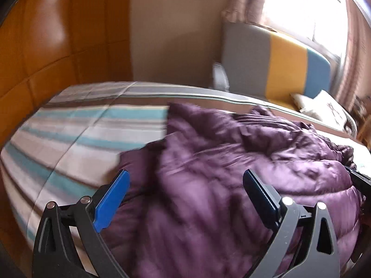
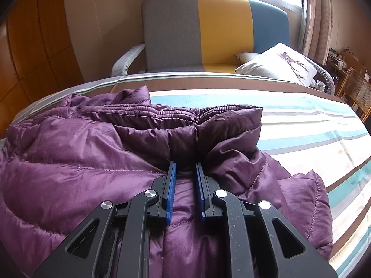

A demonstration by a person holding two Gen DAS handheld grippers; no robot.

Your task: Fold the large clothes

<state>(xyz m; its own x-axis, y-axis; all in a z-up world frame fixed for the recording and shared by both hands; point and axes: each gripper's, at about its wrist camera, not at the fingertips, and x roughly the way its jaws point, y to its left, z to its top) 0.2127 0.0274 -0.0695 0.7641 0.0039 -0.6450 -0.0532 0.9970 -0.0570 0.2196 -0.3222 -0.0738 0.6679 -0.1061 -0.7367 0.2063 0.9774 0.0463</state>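
Note:
A puffy purple quilted jacket (image 1: 220, 162) lies crumpled on a striped bed; it also shows in the right wrist view (image 2: 81, 150). My left gripper (image 1: 185, 176) is open, its blue pads spread wide over the jacket's near part, holding nothing. My right gripper (image 2: 185, 164) has its blue pads close together, pinching a fold of the jacket where the cloth bunches up between them. The jacket's ribbed collar (image 2: 162, 112) lies beyond the right gripper. The left wrist view is blurred by motion.
The bed (image 2: 313, 125) has a sheet with teal, brown and cream stripes. A grey, yellow and blue armchair (image 2: 220, 27) with a white cushion (image 2: 278, 62) stands behind it. A wooden wardrobe (image 1: 58, 41) is at left, a wicker chair (image 2: 357, 90) at far right.

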